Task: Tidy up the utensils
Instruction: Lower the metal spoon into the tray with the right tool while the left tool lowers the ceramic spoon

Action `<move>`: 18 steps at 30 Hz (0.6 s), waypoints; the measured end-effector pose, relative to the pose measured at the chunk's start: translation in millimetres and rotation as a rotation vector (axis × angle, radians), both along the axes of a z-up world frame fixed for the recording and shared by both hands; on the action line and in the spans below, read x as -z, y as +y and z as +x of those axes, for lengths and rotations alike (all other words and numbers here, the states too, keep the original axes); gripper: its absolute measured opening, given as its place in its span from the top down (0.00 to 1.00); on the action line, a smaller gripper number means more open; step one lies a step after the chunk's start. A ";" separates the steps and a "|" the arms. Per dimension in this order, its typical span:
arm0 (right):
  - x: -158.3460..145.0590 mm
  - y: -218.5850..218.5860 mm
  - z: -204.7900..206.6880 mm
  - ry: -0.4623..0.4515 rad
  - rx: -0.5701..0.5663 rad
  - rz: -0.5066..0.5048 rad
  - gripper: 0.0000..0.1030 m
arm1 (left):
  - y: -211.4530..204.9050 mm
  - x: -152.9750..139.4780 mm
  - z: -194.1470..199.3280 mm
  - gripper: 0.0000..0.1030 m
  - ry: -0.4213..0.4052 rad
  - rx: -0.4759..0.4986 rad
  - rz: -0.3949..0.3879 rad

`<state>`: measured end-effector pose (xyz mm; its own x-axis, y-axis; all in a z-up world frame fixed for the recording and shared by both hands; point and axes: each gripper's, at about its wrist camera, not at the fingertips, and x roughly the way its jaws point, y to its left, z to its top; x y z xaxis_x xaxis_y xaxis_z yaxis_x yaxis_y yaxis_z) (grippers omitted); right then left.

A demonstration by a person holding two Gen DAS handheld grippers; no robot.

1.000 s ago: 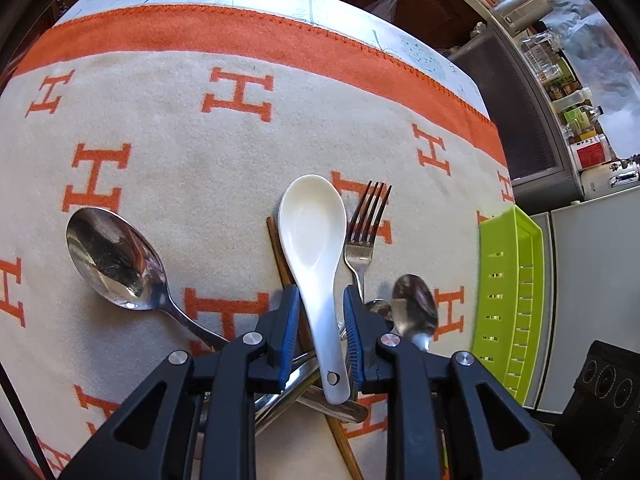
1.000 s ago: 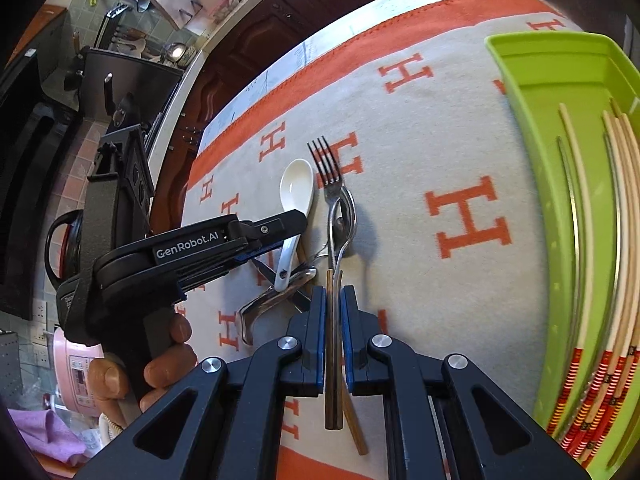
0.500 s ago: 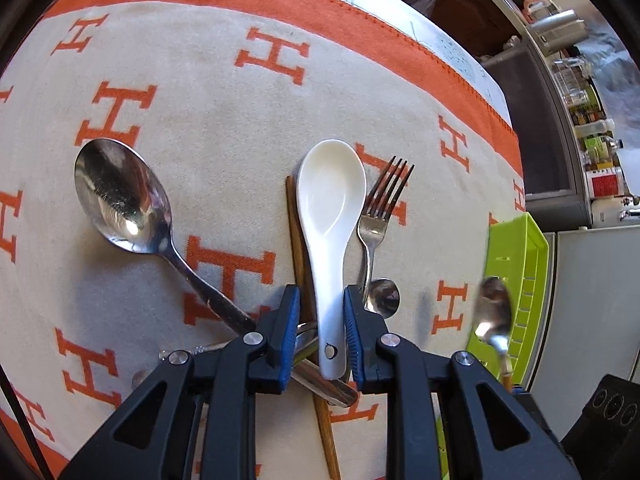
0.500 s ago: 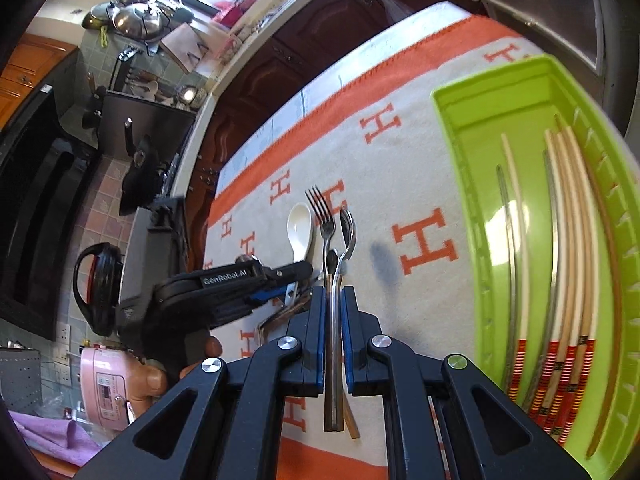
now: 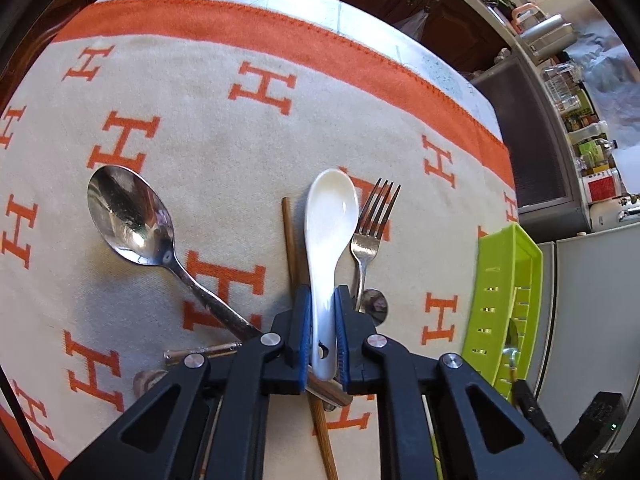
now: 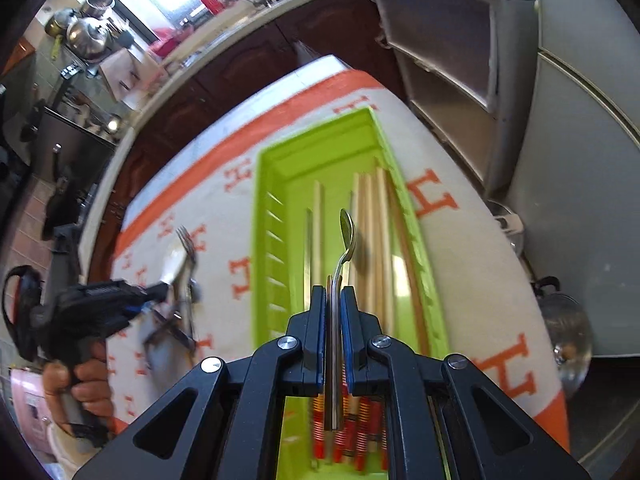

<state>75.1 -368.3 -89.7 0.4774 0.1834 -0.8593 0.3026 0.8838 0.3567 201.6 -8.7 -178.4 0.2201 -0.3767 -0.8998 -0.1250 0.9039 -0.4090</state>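
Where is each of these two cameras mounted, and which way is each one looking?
Left wrist: sits on the left gripper, looking down its fingers at the cloth; jaws closing on the white spoon, beside a fork.
Right wrist: sits on the right gripper, looking down at the green tray; it holds a small spoon above it; a hand with the left gripper shows at left.
Shared: tray, cloth, fork, left gripper.

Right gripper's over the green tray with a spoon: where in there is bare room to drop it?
Tray: the far end beyond the chopsticks and the strip by its slotted left wall are bare. The right half is crowded with chopsticks. The spoon hangs over the middle.
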 end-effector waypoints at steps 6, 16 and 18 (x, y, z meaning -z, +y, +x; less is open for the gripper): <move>16.1 -4.6 -13.6 0.062 -0.023 0.012 0.93 | -1.4 -2.0 -14.0 0.94 -0.019 0.023 -0.070; -9.7 9.3 -20.9 -0.015 -0.037 0.036 0.93 | 2.7 -17.4 -33.4 0.97 -0.074 -0.007 -0.131; -15.9 9.4 -23.7 -0.031 -0.041 0.040 0.93 | 2.9 -25.3 -36.7 0.97 -0.103 -0.016 -0.112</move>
<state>51.4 -358.9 -73.8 0.4956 0.2368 -0.8357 0.2550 0.8801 0.4006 164.8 -5.8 -153.1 0.3160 -0.4689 -0.8248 -0.0915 0.8502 -0.5184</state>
